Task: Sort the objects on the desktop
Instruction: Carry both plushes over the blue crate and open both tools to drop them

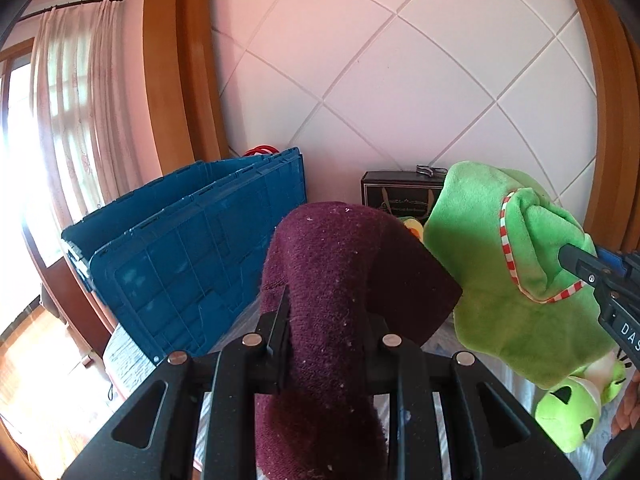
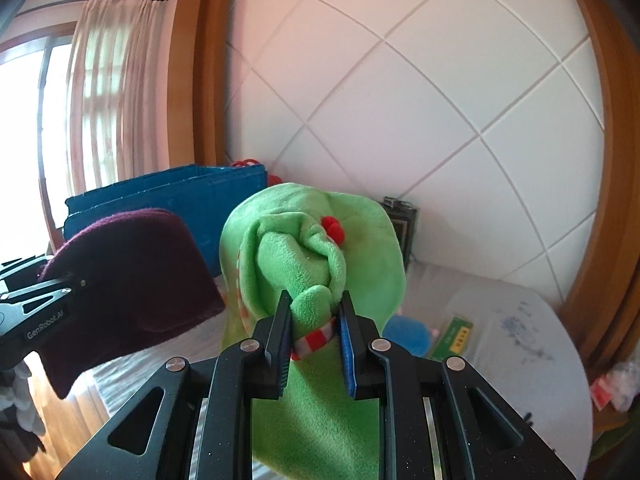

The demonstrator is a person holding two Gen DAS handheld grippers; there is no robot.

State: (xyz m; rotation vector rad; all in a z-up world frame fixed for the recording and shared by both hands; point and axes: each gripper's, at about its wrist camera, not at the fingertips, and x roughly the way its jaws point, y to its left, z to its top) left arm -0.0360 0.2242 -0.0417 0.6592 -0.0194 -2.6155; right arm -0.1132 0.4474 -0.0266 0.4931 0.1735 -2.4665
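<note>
My left gripper (image 1: 324, 320) is shut on a maroon knit hat (image 1: 332, 280) and holds it up in the air; the hat covers the right finger. It also shows in the right wrist view (image 2: 128, 276) at the left. My right gripper (image 2: 314, 324) is shut on a green plush frog hat (image 2: 312, 256) with a red-and-white striped trim, lifted above the table. In the left wrist view the green hat (image 1: 512, 264) hangs at the right, beside the maroon hat.
A blue folded plastic crate (image 1: 192, 248) stands at the back left against the wall. A dark box (image 1: 400, 196) sits at the back. On the grey table (image 2: 520, 340) lie a blue plush item (image 2: 408, 336) and a green card box (image 2: 454, 338).
</note>
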